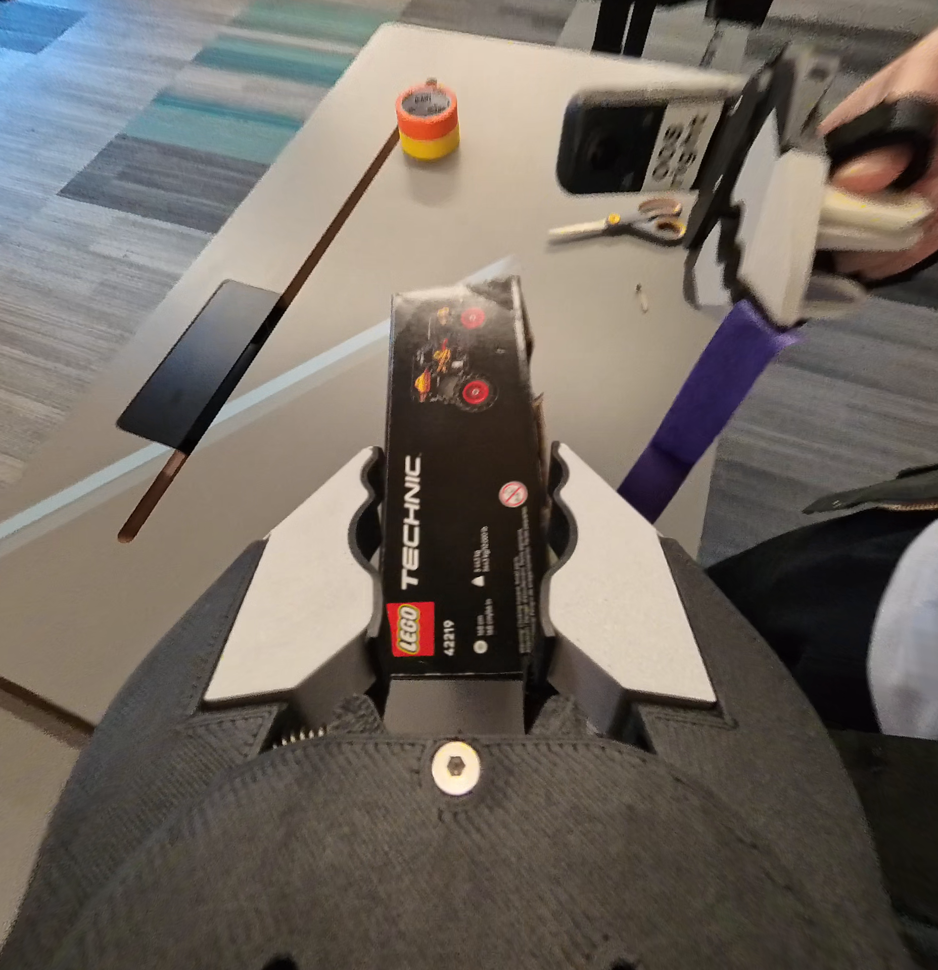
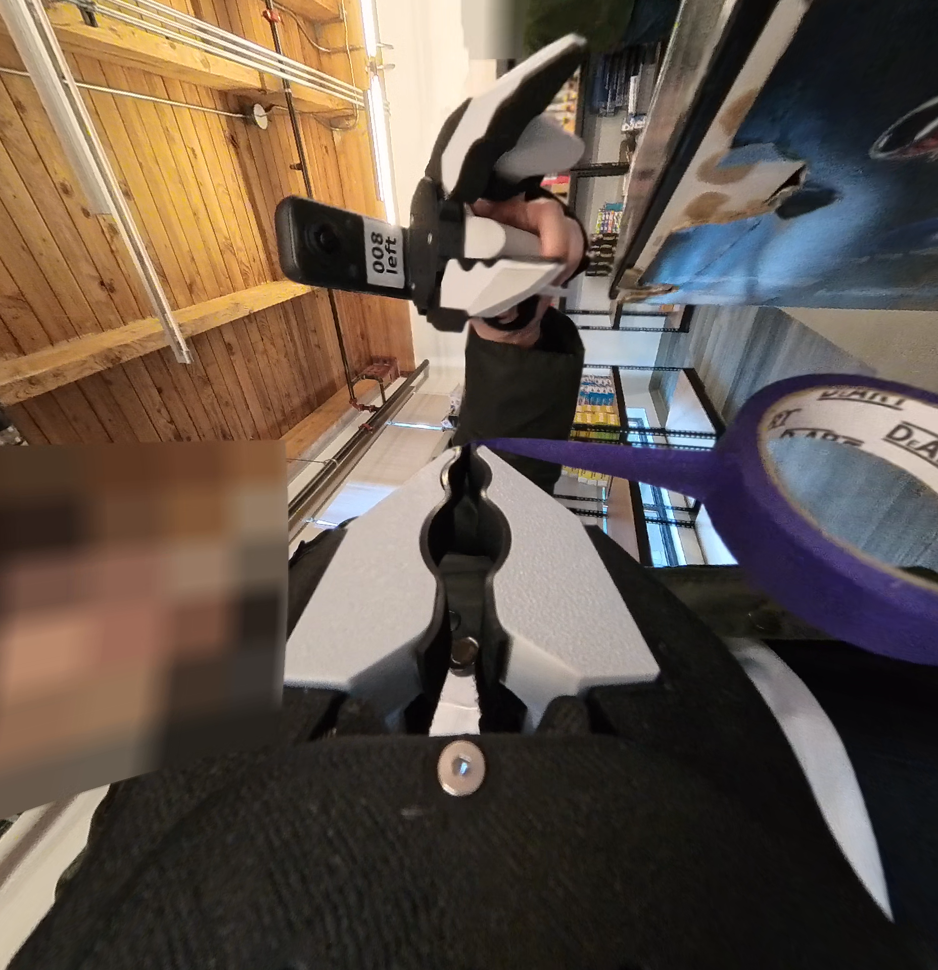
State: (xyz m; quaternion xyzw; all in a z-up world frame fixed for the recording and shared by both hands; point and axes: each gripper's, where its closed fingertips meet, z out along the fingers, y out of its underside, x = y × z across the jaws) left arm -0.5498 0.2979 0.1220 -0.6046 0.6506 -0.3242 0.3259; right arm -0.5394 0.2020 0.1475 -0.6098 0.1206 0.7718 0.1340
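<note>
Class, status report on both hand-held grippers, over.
Left hand-held gripper shut on black box. Right hand-held gripper pinching purple tape strip off its roll.

Left gripper (image 1: 459, 462): matt grey plastic fingers (image 1: 309, 593), coarse layered black plastic body, shiny metal screw (image 1: 455, 768). Clamped cardboard box (image 1: 459, 472): glossy black print, torn brown edge. Beyond box, tabletop (image 1: 509, 220) smooth matt grey; tape rolls (image 1: 429, 122) papery, orange over yellow. Right gripper (image 2: 469, 454) pinches matt crepe purple tape strip (image 2: 587, 459); purple roll (image 2: 845, 530), white card core. Ceiling (image 2: 157, 210): knotty varnished wood.
</note>
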